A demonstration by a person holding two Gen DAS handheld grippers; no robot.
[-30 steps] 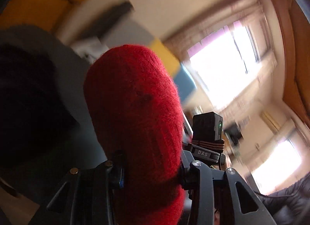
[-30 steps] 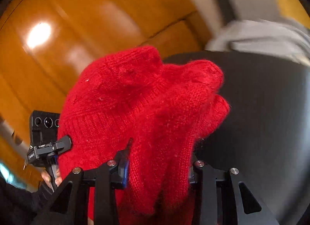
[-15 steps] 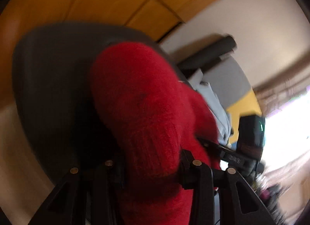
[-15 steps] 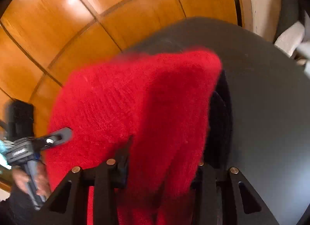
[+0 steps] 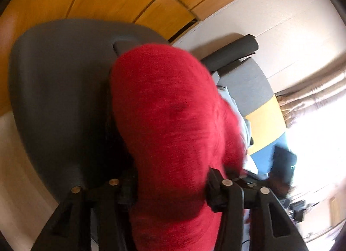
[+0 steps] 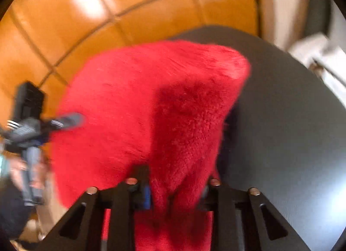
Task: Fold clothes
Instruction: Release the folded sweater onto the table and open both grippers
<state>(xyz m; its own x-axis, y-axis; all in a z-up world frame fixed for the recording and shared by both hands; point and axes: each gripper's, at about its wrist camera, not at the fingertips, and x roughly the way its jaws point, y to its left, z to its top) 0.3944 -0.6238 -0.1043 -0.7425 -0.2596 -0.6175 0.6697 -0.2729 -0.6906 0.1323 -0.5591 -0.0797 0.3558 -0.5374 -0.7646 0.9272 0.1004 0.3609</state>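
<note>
A fuzzy red knit sweater (image 5: 170, 121) fills the middle of both views. My left gripper (image 5: 170, 188) is shut on a bunched fold of it above a dark grey round table (image 5: 54, 78). My right gripper (image 6: 175, 190) is shut on another part of the red sweater (image 6: 151, 104), which hangs over the grey table (image 6: 281, 132). The left gripper also shows at the left of the right wrist view (image 6: 67, 121), touching the sweater's edge. The fingertips are hidden by the cloth.
An orange-brown tiled floor (image 6: 108, 13) lies beyond the table. Pale clothes (image 6: 320, 54) lie at the right. A grey, yellow and blue sofa (image 5: 255, 91) with a dark roll cushion (image 5: 235, 50) stands by a white wall and bright window.
Both grippers have swung down from facing the room toward the grey table, carrying the sweater. The sweater now spreads wider and lower over the tabletop.
</note>
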